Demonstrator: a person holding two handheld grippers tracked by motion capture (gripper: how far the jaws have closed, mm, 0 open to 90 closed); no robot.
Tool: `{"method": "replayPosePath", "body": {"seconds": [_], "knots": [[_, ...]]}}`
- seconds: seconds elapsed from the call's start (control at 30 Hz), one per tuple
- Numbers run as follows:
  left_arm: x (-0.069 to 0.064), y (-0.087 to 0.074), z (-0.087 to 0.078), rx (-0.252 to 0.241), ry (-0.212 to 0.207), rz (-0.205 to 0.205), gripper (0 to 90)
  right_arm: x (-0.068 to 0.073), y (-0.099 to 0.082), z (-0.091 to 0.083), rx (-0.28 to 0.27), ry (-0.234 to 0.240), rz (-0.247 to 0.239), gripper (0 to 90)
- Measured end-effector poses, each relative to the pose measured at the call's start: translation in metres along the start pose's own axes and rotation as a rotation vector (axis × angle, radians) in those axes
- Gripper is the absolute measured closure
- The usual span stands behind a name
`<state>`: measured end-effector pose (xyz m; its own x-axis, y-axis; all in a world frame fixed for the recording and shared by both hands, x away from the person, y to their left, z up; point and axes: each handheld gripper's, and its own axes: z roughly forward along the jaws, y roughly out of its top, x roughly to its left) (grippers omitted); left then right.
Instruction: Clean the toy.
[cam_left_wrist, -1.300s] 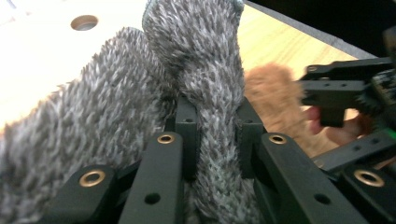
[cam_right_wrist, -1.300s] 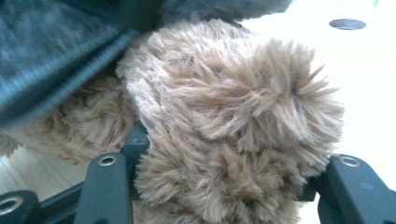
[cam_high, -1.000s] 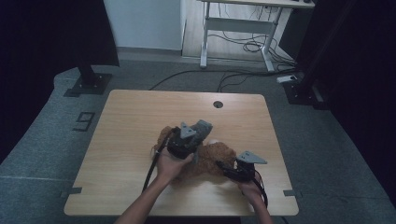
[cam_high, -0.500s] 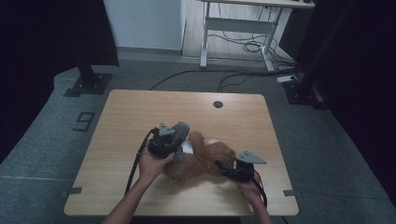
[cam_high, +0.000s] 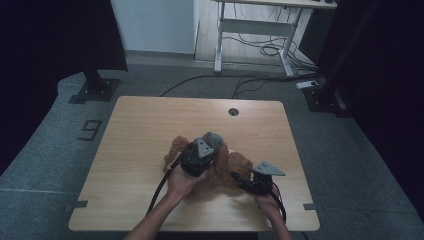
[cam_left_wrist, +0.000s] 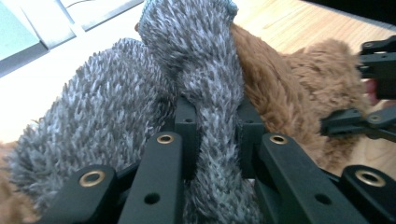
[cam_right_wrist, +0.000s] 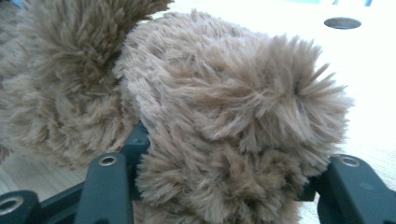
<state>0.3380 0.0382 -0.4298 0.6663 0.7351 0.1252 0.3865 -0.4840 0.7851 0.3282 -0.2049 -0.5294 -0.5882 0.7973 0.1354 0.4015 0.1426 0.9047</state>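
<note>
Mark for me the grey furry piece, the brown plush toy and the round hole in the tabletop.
grey furry piece (cam_left_wrist: 210, 93): left gripper view, strip between the jaws.
brown plush toy (cam_right_wrist: 224, 107): right gripper view, furry limb.
round hole (cam_high: 233, 111): high view, its centre.

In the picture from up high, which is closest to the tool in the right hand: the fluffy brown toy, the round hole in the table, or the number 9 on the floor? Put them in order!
From the right tool:
1. Fluffy brown toy: right at the tool, held in it.
2. Round hole: near the table's far edge.
3. Number 9: on the floor, off the table's left side.
</note>
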Motion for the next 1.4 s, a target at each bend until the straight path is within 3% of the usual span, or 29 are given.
{"method": "replayPosePath", "body": {"seconds": [0.13, 0.2, 0.27, 0.3, 0.37, 0.4, 0.47, 0.6, 0.93, 1.4], "knots": [[-0.001, -0.006, -0.003, -0.006, -0.040, -0.018, 76.7, 0.000, 0.000, 0.000, 0.002, 0.002, 0.000, 41.4], [-0.004, -0.011, -0.007, -0.013, -0.052, -0.001, 77.0, 0.000, 0.000, -0.001, 0.005, 0.005, -0.003, 41.3], [-0.009, -0.013, -0.008, -0.010, -0.038, 0.046, 77.2, 0.000, -0.001, 0.000, 0.006, 0.005, -0.004, 41.3], [-0.015, -0.015, -0.007, 0.006, -0.019, 0.100, 77.2, 0.000, -0.001, 0.000, 0.007, 0.005, -0.007, 41.3], [-0.020, -0.017, -0.005, 0.026, -0.004, 0.144, 77.2, 0.000, 0.000, 0.000, 0.009, 0.004, -0.011, 41.3], [-0.020, -0.017, -0.005, 0.029, -0.002, 0.147, 77.3, 0.000, -0.001, 0.000, 0.009, 0.002, -0.011, 41.3], [-0.015, -0.016, -0.005, 0.033, -0.017, 0.119, 77.4, 0.001, -0.001, 0.000, 0.010, 0.001, -0.011, 41.3], [0.006, -0.021, -0.008, 0.029, -0.006, 0.037, 77.8, 0.001, 0.000, 0.001, 0.006, 0.007, -0.008, 41.3], [0.063, -0.051, -0.024, 0.035, 0.079, -0.122, 77.9, 0.002, 0.001, 0.002, 0.001, 0.004, 0.002, 41.3], [0.101, -0.079, -0.036, 0.041, 0.124, -0.238, 77.5, 0.002, 0.001, 0.002, -0.002, 0.002, 0.008, 41.4]]}}
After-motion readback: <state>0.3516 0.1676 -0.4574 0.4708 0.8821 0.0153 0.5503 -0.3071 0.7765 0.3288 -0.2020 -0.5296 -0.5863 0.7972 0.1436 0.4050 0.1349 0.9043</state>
